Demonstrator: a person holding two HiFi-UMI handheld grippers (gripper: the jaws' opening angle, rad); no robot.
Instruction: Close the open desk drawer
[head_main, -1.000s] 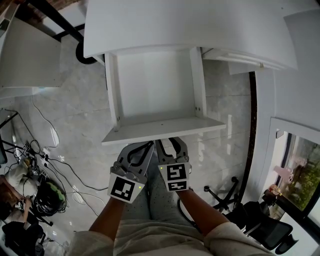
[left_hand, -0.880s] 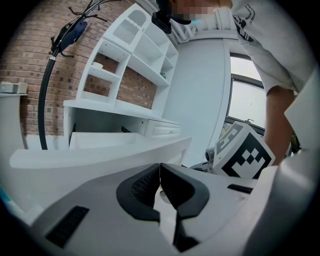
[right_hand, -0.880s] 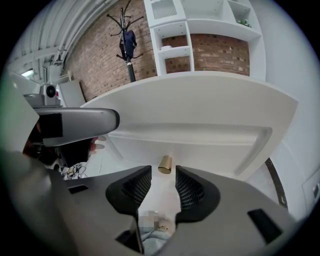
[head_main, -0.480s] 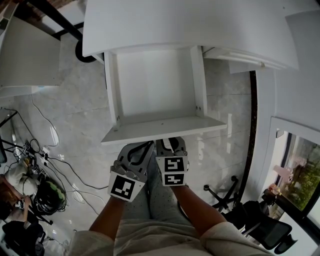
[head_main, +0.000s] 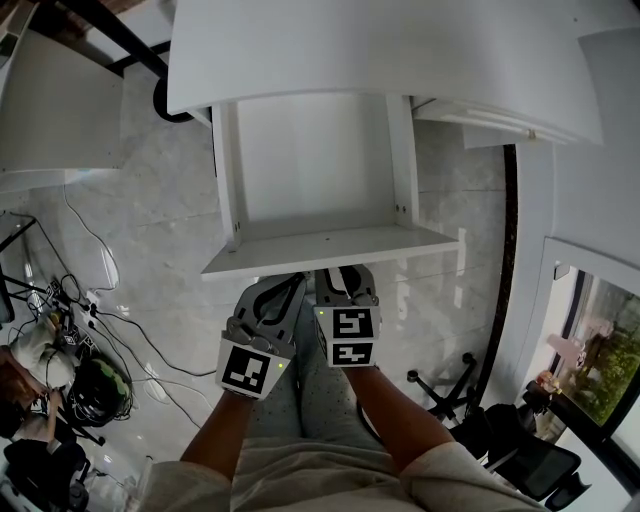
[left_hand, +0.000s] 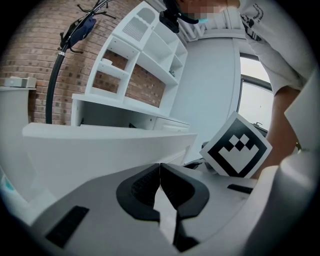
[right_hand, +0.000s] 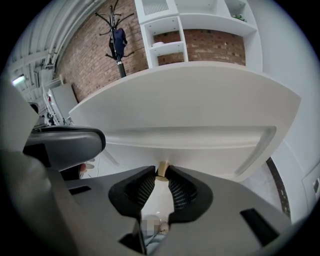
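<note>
The white desk drawer (head_main: 310, 170) stands pulled out from under the desk top (head_main: 380, 50), and it holds nothing. Its front panel (head_main: 330, 250) faces me, with both grippers just below it. My right gripper (head_main: 340, 285) reaches up to the panel's underside. In the right gripper view its jaws are closing, and the pads (right_hand: 145, 187) sit against a small brass knob (right_hand: 161, 171) on the panel (right_hand: 190, 110). My left gripper (head_main: 268, 300) hangs next to it on the left, shut on nothing (left_hand: 159, 175), close under the panel (left_hand: 100, 150).
Cables and bags (head_main: 90, 390) lie on the marble floor at the left. A chair base (head_main: 450, 385) stands at the right. Another white table (head_main: 60, 110) is at the far left. Behind the desk rise a white shelf unit (left_hand: 150, 45) and a coat stand (right_hand: 117, 37).
My right gripper has edged left and up toward the drawer front, closer to the left gripper. The drawer stays as far out as before.
</note>
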